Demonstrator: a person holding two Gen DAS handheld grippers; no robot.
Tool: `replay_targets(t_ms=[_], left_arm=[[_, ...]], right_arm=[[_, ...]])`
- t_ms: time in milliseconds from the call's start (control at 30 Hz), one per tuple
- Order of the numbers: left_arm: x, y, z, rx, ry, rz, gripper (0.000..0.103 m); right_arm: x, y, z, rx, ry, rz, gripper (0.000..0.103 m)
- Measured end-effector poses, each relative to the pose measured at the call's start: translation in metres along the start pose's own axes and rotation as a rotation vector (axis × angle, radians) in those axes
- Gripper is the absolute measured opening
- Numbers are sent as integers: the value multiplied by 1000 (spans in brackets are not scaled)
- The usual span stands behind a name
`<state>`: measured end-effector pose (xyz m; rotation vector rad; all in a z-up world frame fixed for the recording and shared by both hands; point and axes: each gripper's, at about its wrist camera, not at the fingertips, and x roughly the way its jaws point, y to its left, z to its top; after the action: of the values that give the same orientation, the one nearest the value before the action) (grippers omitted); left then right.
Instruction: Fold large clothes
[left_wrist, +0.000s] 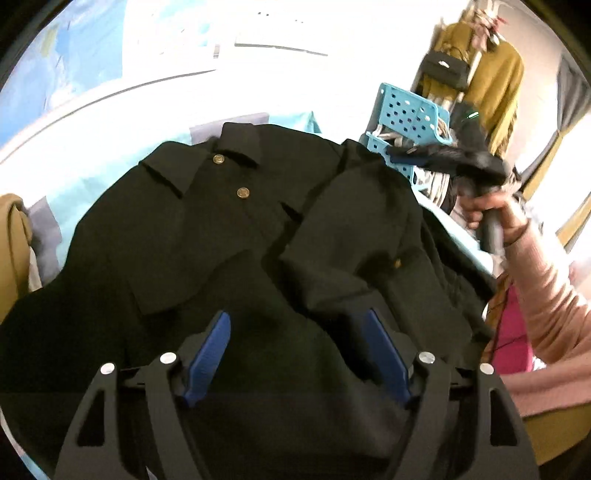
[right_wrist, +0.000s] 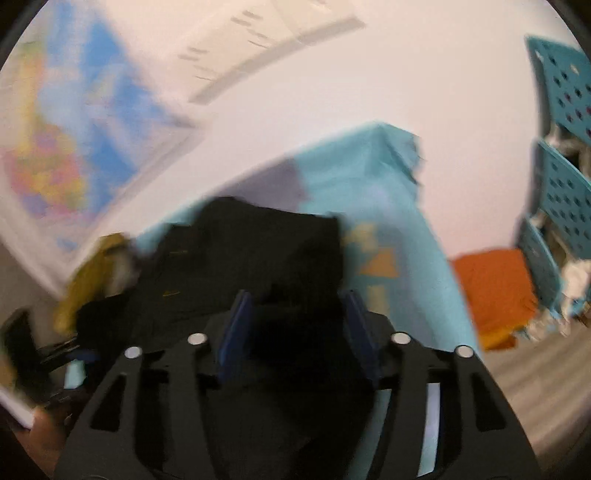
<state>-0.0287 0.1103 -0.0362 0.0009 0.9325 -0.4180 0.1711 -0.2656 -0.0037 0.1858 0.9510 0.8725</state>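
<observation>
Lying flat: jacket (left_wrist: 229, 236), collar at 12 o'clock.
Left fingers (left_wrist: 216, 330): wide, nothing held.
Right fingers (right_wrist: 242, 308): apart, empty.

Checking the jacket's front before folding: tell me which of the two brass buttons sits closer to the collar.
The upper button, just under the collar of the black jacket; the lower button sits further down.

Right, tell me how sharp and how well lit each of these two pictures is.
Left wrist view: mostly sharp, the black jacket and its buttons crisp, but the white wall behind is blown out by glare; the fisheye bends the edges. Right wrist view: smeared by motion blur, the map and blue cloth soft-edged, light even.
</observation>
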Motion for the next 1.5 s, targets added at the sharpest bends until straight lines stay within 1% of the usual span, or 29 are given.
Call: replay_targets(t_ms=[33,133,167,233,300,367,400,433,467,500,533,600,700,800,867,933,1000,1033,1067,1100,1133,1167,1200,1233,1267,1333,1400,1467,1500], left_arm=[[-1,-1,-3,0,-1,-10,73],[2,3,-6,-24,-12,-24,74],[2,5,-7,-34,-15,-31,74],[0,11,-9,-57,-28,-50,74],[-5,13,-12,-71,-47,-68,74],[-10,12,-15,-77,-60,-64,76],[-11,12,-16,-79,-63,-65,77],[-14,13,-17,-82,-69,-64,77],[-17,14,-19,-85,-73,-61,77],[-21,15,-20,-87,-81,-58,77],[-25,16,-22,-88,-90,-58,77],[-34,19,-26,-96,-115,-58,77],[-49,29,-31,-123,-163,-71,78],[-62,37,-36,-154,-209,-102,79],[-68,39,-40,-159,-223,-104,81],[-71,39,-44,-156,-222,-99,82],[-72,40,-50,-155,-216,-92,82],[-72,39,-53,-153,-213,-94,82],[-72,39,-55,-151,-210,-96,83],[-71,39,-58,-149,-206,-94,83],[-71,39,-60,-147,-205,-93,83],[-70,39,-62,-145,-205,-96,83],[-69,39,-63,-144,-204,-99,83],[-68,40,-63,-146,-204,-104,83],[-67,42,-63,-147,-204,-109,83],[-63,43,-61,-144,-205,-125,83],[-58,43,-57,-140,-203,-143,84],[-53,41,-53,-134,-198,-155,84],[-51,39,-52,-132,-196,-163,84]], right_arm=[[-6,12,-6,-37,11,39,66],[-18,59,-38,-174,97,157,78],[-17,70,-49,-195,138,200,80],[-13,85,-70,-218,200,243,85],[-1,94,-89,-214,259,247,86],[12,97,-98,-176,292,273,85],[19,98,-101,-153,307,309,78],[21,100,-101,-139,315,333,62],[26,103,-100,-121,323,372,51],[28,108,-97,-115,320,399,35],[25,111,-93,-117,305,414,24],[17,127,-77,-129,242,467,18],[11,158,-56,-172,172,527,17],[19,192,-50,-229,182,576,17],[34,210,-53,-268,219,572,23],[48,216,-57,-287,255,536,37],[54,210,-57,-266,253,520,37],[50,203,-53,-256,226,486,41],[43,193,-50,-267,180,402,46],[35,178,-49,-254,142,327,60],[31,167,-48,-225,131,296,64],[27,155,-49,-198,128,261,65],[20,138,-53,-162,125,194,66],[18,127,-57,-136,129,164,71],[14,115,-65,-101,148,150,72],[14,102,-82,-56,182,140,73],[18,97,-100,-35,227,164,73],[23,101,-108,-26,253,219,61],[26,107,-109,-25,267,297,44]])
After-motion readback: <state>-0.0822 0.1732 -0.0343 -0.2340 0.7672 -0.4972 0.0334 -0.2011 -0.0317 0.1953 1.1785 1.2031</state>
